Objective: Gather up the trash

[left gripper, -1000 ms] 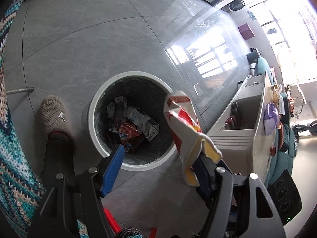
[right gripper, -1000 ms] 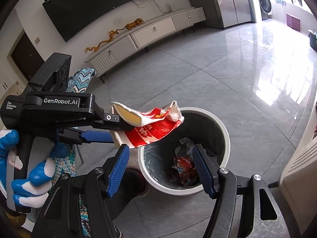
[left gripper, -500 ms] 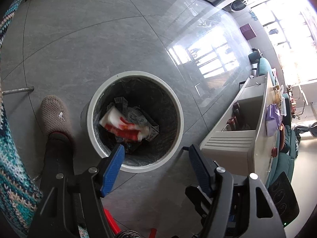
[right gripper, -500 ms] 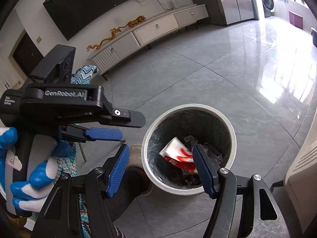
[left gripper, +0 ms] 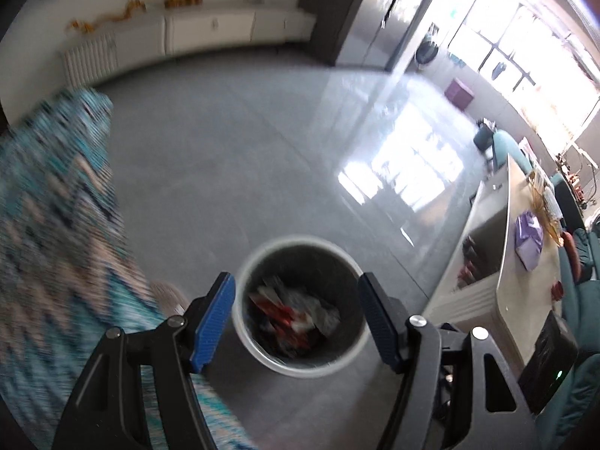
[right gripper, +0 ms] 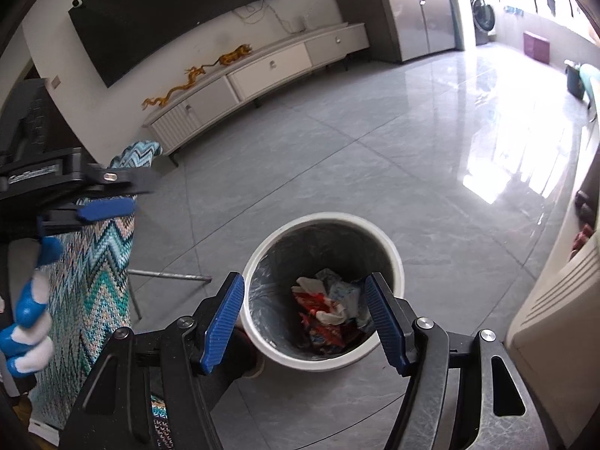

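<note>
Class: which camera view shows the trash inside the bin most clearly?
The right wrist view: the trash in the bin is sharp, red and white wrappers distinct. The left wrist view shows the same trash, but motion-blurred.

both wrist cameras look steeply down from above the white bin (left gripper: 300,369) (right gripper: 322,360) on the grey floor, each over its own blue-padded fingers, the left view blurred and further from the bin, the right one nearer; both also share the long white cabinet (left gripper: 210,33) (right gripper: 262,71) beyond the bin.
</note>
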`<state>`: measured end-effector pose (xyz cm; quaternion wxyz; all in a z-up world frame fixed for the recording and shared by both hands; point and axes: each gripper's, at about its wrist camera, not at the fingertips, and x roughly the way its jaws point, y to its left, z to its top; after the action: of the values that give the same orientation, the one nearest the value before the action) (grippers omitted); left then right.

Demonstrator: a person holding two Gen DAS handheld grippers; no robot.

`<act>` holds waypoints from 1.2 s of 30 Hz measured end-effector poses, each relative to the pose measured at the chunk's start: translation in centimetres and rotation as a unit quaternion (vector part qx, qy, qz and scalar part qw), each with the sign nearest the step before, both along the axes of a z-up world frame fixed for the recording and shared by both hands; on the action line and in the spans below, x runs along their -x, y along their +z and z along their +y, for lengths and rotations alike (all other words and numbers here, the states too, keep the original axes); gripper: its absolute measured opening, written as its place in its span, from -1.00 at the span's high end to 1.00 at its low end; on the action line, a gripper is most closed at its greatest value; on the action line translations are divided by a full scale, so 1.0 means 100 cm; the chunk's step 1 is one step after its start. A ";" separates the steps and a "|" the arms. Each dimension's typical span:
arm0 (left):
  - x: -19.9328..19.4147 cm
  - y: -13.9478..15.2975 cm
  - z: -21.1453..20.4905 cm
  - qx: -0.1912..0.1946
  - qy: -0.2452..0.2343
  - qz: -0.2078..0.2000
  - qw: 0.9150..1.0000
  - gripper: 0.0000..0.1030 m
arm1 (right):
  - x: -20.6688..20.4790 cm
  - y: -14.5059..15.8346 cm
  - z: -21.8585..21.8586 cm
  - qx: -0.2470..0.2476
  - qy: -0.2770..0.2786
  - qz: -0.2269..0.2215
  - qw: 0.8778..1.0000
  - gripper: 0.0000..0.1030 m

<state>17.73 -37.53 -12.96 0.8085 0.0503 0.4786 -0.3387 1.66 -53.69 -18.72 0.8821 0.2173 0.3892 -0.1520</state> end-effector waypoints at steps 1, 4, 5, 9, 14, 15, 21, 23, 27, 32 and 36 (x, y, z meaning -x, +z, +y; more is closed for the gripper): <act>0.003 0.012 0.011 0.004 0.008 -0.026 1.000 -0.28 | 0.001 0.005 0.001 0.006 -0.002 -0.003 1.000 -0.34; 0.014 0.042 0.040 0.018 0.024 -0.092 0.995 -0.28 | 0.003 0.026 0.010 0.027 -0.002 -0.018 0.999 -0.44; 0.017 0.050 0.048 0.019 0.031 -0.111 0.993 -0.28 | 0.002 0.035 0.015 0.036 0.001 -0.025 0.999 -0.47; 0.036 0.085 0.092 0.028 0.061 -0.191 0.979 -0.28 | 0.000 0.070 0.041 0.071 0.013 -0.055 0.996 -0.70; 0.060 0.116 0.149 0.032 0.098 -0.263 0.959 -0.59 | -0.011 0.110 0.084 0.109 0.032 -0.092 0.989 -0.89; 0.063 0.123 0.164 0.034 0.111 -0.278 0.953 -0.70 | -0.012 0.116 0.092 0.114 0.035 -0.098 0.988 -0.93; 0.078 0.150 0.246 0.039 0.173 -0.326 0.929 -0.98 | -0.024 0.158 0.156 0.151 0.065 -0.128 0.978 -0.98; 0.082 0.153 0.274 0.034 0.199 -0.342 0.918 -1.00 | -0.026 0.170 0.175 0.162 0.076 -0.136 0.974 -0.99; 0.093 0.157 0.332 0.030 0.248 -0.362 0.898 -1.00 | -0.034 0.194 0.220 0.184 0.103 -0.156 0.965 -0.99; 0.093 0.158 0.392 0.031 0.306 -0.349 0.885 -1.00 | -0.046 0.212 0.269 0.199 0.135 -0.176 0.955 -0.99; 0.097 0.159 0.429 0.027 0.346 -0.347 0.871 -1.00 | -0.052 0.222 0.301 0.207 0.160 -0.190 0.946 -0.99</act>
<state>8.06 5.37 2.96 0.9890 -0.0261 0.1452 -0.0105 6.86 -23.58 3.48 0.9780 -0.0100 0.2042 -0.0418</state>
